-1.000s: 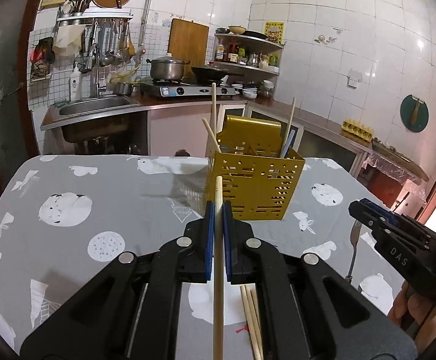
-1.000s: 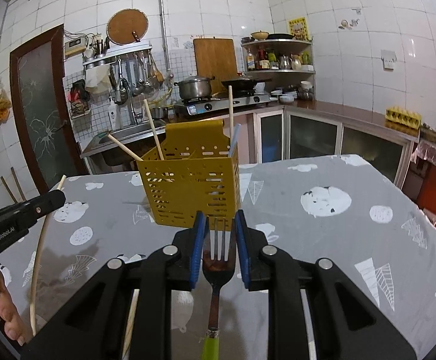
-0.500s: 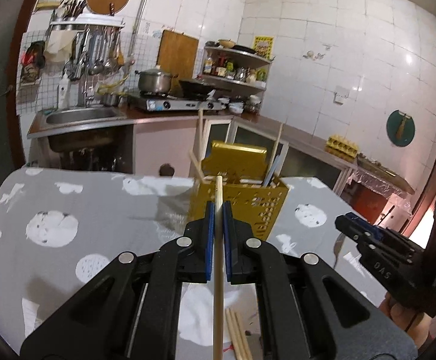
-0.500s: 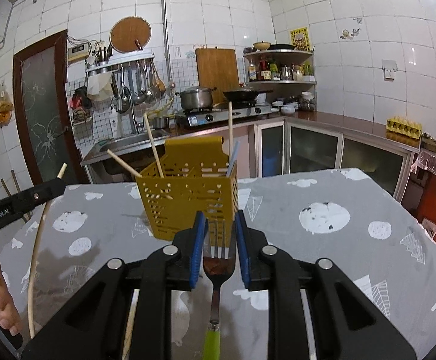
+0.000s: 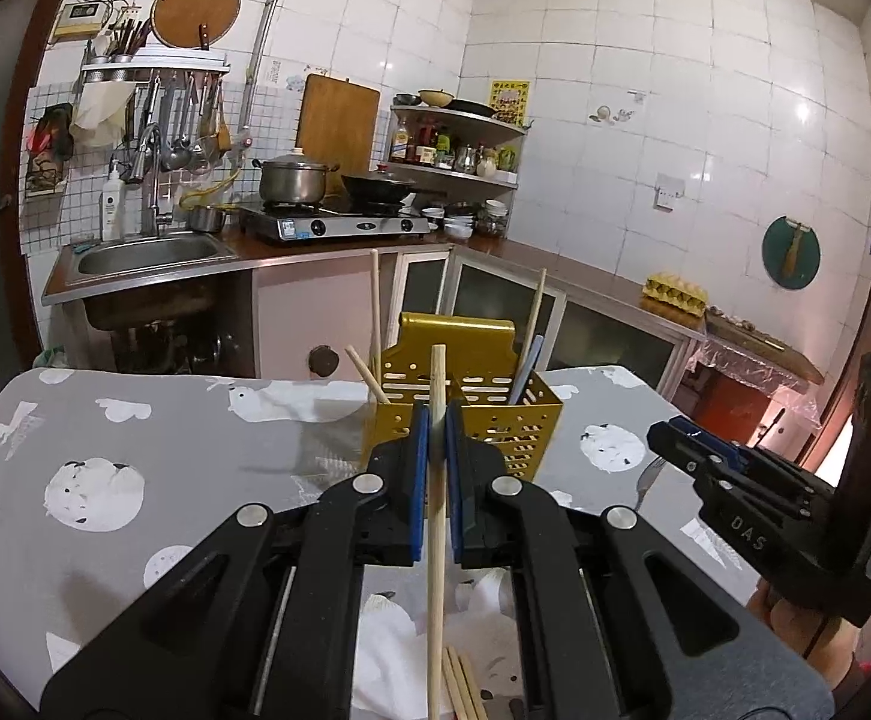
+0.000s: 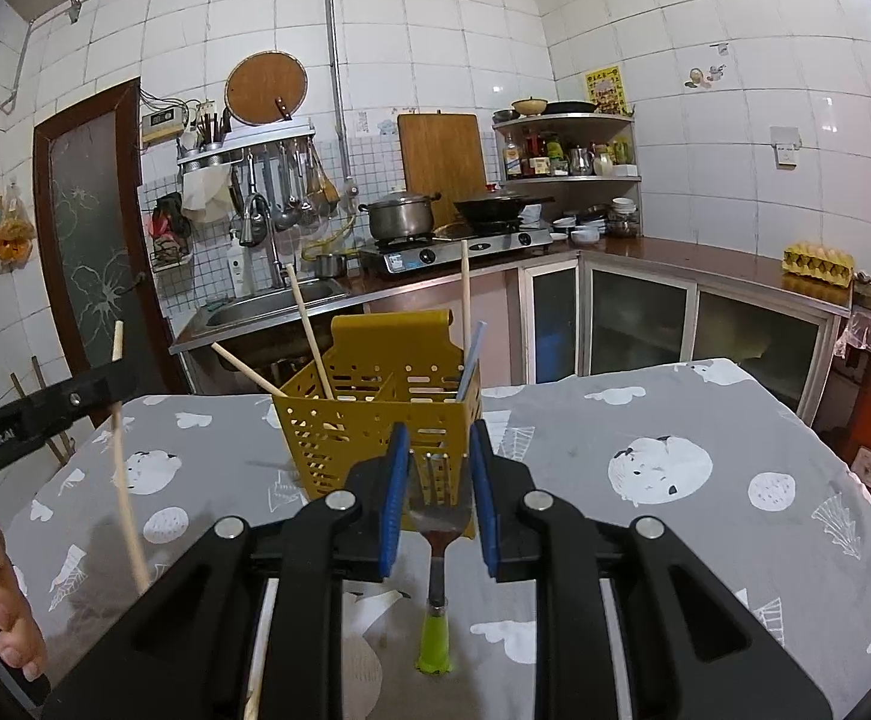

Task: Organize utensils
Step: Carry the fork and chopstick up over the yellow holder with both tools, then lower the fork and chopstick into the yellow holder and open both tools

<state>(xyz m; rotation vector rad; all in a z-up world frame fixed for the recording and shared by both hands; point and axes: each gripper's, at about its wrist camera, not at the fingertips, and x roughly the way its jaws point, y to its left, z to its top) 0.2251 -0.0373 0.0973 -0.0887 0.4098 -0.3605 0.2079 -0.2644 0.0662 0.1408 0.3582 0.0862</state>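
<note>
On the grey patterned worktop (image 5: 135, 420), seen from the left wrist view, a yellow perforated utensil caddy (image 5: 495, 414) stands toward the far edge, holding several chopsticks and a blue-handled item upright or leaning in its compartments. Left claw (image 5: 434, 420) is clamped on a single wooden chopstick (image 5: 435, 540), which runs lengthwise between the blue pads, its tip raised in front of the caddy. Loose chopsticks (image 5: 462, 684) lie on the worktop below the claw, near the close edge. Right claw (image 5: 675, 438) appears at the right side, held by a hand (image 5: 789, 606), with fork tines showing beneath it.

From the right wrist view, the right claw (image 6: 435, 468) is closed on the metal head of a fork (image 6: 435, 504); the tines point toward the caddy (image 6: 375, 414) and the green handle end hangs toward the camera. Caddy stands just beyond the tines; contact cannot be determined. Left claw (image 6: 117, 378) enters from the left edge, gripping its chopstick (image 6: 126, 480), well apart from the caddy. Fingers of the holding hand (image 6: 9, 618) show at the lower left.
</note>
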